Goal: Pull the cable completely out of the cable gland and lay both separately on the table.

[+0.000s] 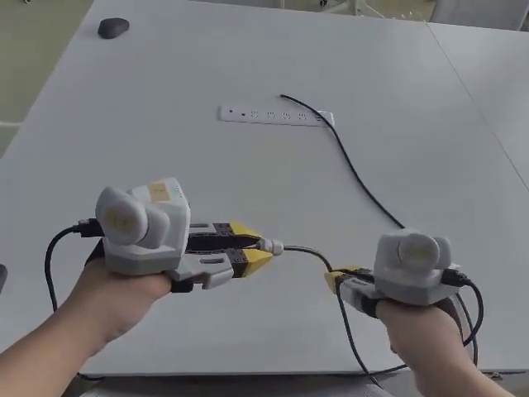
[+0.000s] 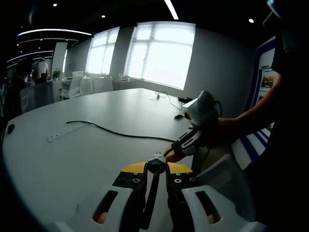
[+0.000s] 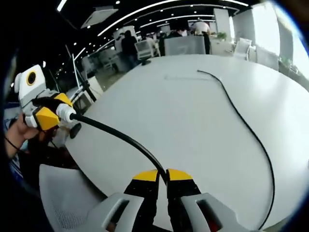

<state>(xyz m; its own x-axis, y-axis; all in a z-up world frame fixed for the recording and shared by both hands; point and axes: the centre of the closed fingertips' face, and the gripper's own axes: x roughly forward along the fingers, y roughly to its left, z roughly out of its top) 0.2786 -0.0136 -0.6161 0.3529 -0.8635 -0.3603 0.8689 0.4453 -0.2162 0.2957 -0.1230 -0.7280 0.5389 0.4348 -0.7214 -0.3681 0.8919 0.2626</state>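
My left gripper (image 1: 258,248) is shut on a small pale cable gland (image 1: 272,246), which pokes out past its yellow tips. A black cable (image 1: 310,253) leaves the gland and runs right to my right gripper (image 1: 337,279), which is shut on it. The cable's tail hangs down past the table's near edge. In the left gripper view the gland (image 2: 157,163) sits between the jaws of the left gripper (image 2: 157,170), with the right gripper (image 2: 179,149) just beyond. In the right gripper view the right gripper (image 3: 162,175) pinches the cable (image 3: 120,137), which leads up left to the gland (image 3: 66,113).
A white power strip (image 1: 273,116) lies at mid-table, and its black cord (image 1: 364,186) runs toward the near right edge. A dark mouse (image 1: 113,27) sits at the far left. The grey table (image 1: 207,165) is bare between the strip and the grippers. A chair (image 2: 227,179) stands close by.
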